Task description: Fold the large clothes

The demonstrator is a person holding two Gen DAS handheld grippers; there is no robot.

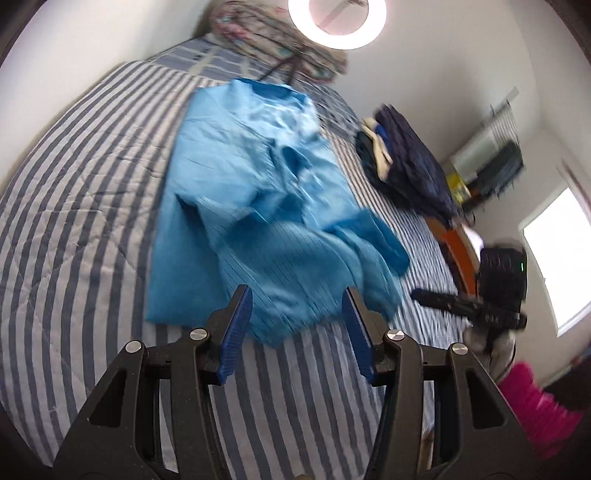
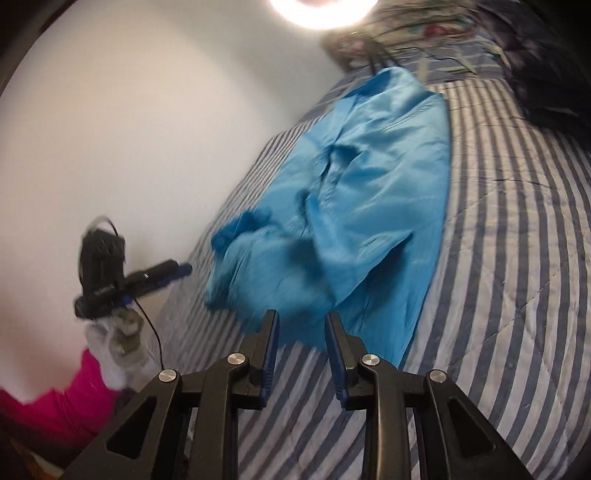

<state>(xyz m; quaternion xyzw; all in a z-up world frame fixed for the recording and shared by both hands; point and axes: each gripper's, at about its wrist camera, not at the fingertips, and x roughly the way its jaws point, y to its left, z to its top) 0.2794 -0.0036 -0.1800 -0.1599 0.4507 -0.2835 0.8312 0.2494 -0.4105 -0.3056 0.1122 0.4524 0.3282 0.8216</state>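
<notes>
A large light-blue garment [image 1: 258, 192] lies rumpled and partly folded over itself on the striped bed [image 1: 74, 206]. Its near hem sits just beyond my left gripper [image 1: 295, 301], which is open with nothing between its blue pads. In the right wrist view the same garment [image 2: 369, 192] spreads away from my right gripper [image 2: 302, 316], whose jaws stand a little apart and hold no cloth. Each gripper hovers over the bedspread [image 2: 517, 258] at the garment's near edge. The other gripper shows at the side of each view, the right one [image 1: 421, 295] and the left one [image 2: 183, 268].
A pile of dark clothes [image 1: 406, 166] lies on the bed's far right side. Floral bedding [image 1: 273, 33] and a ring light [image 1: 336, 22] are at the head end. A white wall [image 2: 129, 129] runs along the bed. A pink sleeve [image 2: 55, 398] and a white glove [image 2: 110, 354] belong to the person.
</notes>
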